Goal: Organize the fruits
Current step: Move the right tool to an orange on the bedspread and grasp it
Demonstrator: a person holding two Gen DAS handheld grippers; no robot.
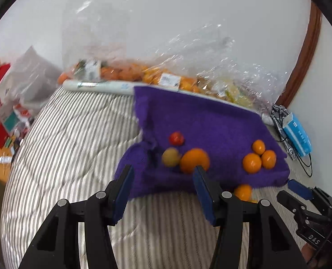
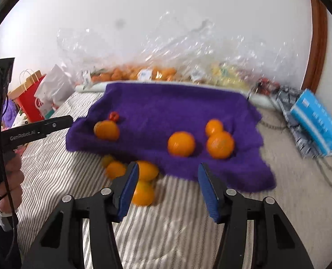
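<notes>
A purple towel (image 1: 201, 121) lies on the striped bedding (image 1: 71, 139). On it sit a small red fruit (image 1: 176, 138), a yellow-green fruit (image 1: 170, 157), a large orange (image 1: 194, 160) and three small oranges (image 1: 258, 157). Another orange (image 1: 243, 191) rests just off the towel's front edge. My left gripper (image 1: 163, 169) hovers open over the towel's near edge, nothing pressed between its pads. In the right wrist view, three oranges (image 2: 181, 144) sit mid-towel and several oranges (image 2: 144, 179) lie on the bedding in front. My right gripper (image 2: 169, 165) is open above them.
Clear plastic bags of oranges (image 1: 157, 76) line the white wall behind a white roll (image 1: 98, 86). A blue box (image 2: 318, 121) and cables lie at the right. A red paper bag (image 2: 30, 103) and a white bag stand at the left. A hand (image 2: 9, 179) holds the left gripper's handle.
</notes>
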